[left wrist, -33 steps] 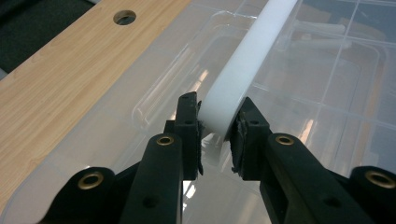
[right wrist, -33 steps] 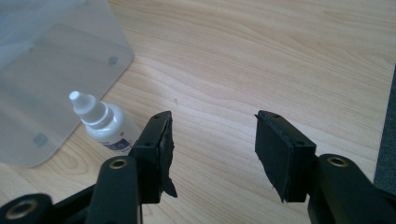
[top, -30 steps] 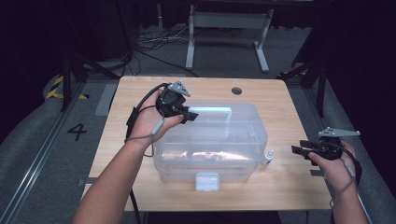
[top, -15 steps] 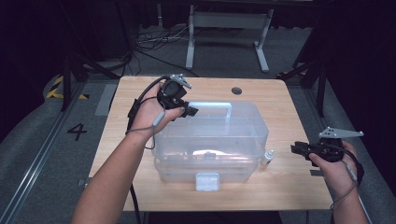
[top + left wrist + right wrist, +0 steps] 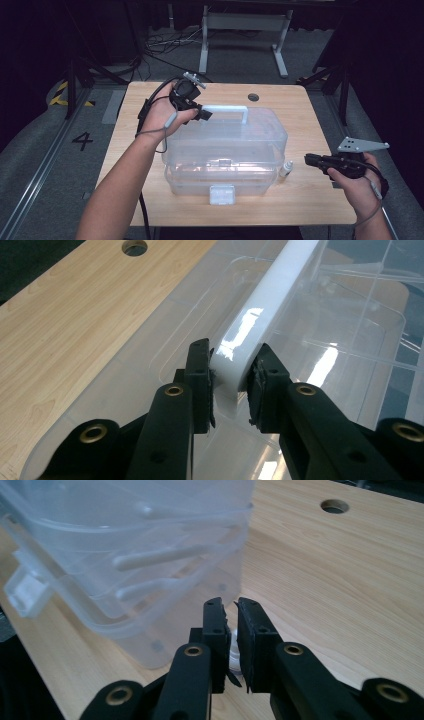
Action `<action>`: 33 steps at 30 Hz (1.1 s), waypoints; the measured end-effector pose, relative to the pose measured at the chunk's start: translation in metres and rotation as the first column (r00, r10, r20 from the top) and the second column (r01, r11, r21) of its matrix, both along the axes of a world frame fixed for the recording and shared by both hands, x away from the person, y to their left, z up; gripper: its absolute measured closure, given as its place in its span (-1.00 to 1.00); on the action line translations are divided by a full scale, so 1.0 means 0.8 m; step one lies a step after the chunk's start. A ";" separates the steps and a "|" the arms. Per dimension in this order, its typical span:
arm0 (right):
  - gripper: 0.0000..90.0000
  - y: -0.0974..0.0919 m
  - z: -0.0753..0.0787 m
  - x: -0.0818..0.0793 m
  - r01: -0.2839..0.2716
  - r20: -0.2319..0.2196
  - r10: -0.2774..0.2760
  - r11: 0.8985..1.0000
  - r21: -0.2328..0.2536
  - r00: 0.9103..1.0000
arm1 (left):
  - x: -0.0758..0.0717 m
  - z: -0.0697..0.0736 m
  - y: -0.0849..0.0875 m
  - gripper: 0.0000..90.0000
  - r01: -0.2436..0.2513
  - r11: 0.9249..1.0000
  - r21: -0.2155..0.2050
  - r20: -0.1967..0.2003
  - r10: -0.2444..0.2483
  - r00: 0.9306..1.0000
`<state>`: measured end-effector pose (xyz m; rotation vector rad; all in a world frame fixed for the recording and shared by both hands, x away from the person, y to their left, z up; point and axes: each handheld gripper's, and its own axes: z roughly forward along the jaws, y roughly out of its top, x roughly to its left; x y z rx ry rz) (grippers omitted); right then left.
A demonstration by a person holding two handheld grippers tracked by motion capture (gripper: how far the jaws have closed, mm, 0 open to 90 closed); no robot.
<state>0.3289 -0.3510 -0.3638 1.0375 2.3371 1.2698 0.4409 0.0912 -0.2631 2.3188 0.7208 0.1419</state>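
Contents of the clear lidded plastic storage box (image 5: pixel 225 145) read only as pale blurred shapes through its walls; not identifiable. The small white bottle (image 5: pixel 286 170) beside the box on the light wooden tabletop (image 5: pixel 310 120) is too small to read, and in the right gripper view the right claw (image 5: pixel 230 611) hides nearly all of it. Both forearms are cut off by the bottom edge of the high view.
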 end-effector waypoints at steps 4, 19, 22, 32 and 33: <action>0.99 0.013 0.003 -0.004 -0.069 0.019 0.068 0.998 0.011 0.997 | 0.005 0.003 0.000 0.65 0.000 1.000 0.002 -0.014 0.000 1.000; 1.00 0.066 0.000 -0.013 -0.252 0.087 0.244 0.963 0.096 0.966 | 0.019 0.009 0.000 0.63 0.004 1.000 0.003 -0.045 -0.003 0.999; 1.00 0.068 -0.002 -0.011 -0.245 0.102 0.234 0.963 0.116 0.967 | 0.023 0.009 0.002 0.63 0.008 1.000 -0.010 -0.057 -0.009 0.998; 1.00 0.075 -0.011 -0.003 -0.223 0.130 0.203 0.960 0.168 0.971 | 0.022 0.009 0.001 0.63 0.005 1.000 -0.006 -0.050 -0.005 0.999; 1.00 0.075 -0.011 -0.003 -0.217 0.133 0.196 0.962 0.168 0.972 | 0.022 0.009 0.001 0.63 0.006 1.000 -0.005 -0.049 -0.006 0.999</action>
